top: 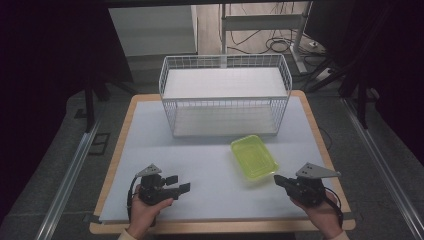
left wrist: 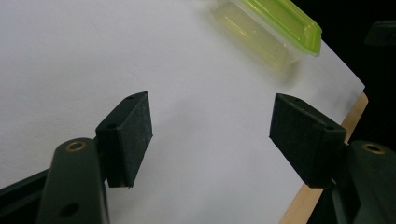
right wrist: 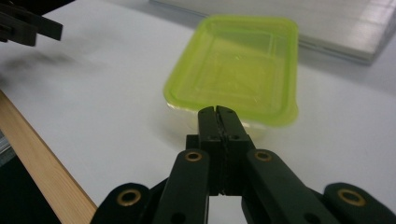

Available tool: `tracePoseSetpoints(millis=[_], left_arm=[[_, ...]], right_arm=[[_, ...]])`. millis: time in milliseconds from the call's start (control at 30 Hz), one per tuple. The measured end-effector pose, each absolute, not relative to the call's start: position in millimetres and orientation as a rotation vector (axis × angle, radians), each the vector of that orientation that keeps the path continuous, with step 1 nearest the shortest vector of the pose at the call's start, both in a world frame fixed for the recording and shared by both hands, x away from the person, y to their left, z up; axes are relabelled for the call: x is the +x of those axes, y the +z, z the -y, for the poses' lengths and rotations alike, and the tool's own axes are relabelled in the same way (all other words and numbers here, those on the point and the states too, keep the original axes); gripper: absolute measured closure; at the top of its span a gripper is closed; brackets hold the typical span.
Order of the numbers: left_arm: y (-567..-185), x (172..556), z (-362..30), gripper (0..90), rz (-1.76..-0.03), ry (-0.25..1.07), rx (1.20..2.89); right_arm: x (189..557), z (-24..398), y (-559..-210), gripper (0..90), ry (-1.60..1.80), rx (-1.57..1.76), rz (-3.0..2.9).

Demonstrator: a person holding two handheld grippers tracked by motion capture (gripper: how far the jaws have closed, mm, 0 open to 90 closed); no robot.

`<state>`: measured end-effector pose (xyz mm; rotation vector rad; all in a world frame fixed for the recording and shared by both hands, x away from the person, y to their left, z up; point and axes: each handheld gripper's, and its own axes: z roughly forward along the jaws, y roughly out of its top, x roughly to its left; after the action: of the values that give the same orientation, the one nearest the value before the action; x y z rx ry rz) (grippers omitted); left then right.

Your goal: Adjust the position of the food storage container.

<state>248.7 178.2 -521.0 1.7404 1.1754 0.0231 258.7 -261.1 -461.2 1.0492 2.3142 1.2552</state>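
Grippers number two, each held in one hand near the table's (top: 118,150) front edge. The left gripper (top: 178,184), toward the front left corner, has its jaws spread wide over bare white surface, nothing between them. The right gripper (top: 278,180), toward the front right corner, has its jaws pressed flat together, holding nothing, tips pointing at the container just beyond. One yellow-green plastic container (top: 254,156) sits right of centre, rectangular, open-topped, nothing visible inside. One white wire basket (top: 224,96) stands at the far edge, centred; it carries a flat white panel across its upper part, with no loose items visible within.
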Motion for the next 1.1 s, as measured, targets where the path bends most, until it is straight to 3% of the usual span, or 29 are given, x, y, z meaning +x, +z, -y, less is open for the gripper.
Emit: tracePoseSetpoints(millis=[300, 700, 1100], left_arm=[[-521.1, 247.6, -179.1, 29.7, -1.177, 0.019, 1.741], [-521.7, 247.4, -177.2, 29.6, -1.170, 0.011, 1.753], [-522.1, 247.1, -178.9, 29.5, -1.168, 0.008, 1.754]], right_arm=[[262.8, 218.5, -446.1, 89.9, 1.234, 0.925, -2.420], [278.2, 169.6, -453.6, 89.9, 1.193, 0.850, -2.518], [276.7, 163.8, -472.5, 89.9, 1.073, 0.830, -2.600]])
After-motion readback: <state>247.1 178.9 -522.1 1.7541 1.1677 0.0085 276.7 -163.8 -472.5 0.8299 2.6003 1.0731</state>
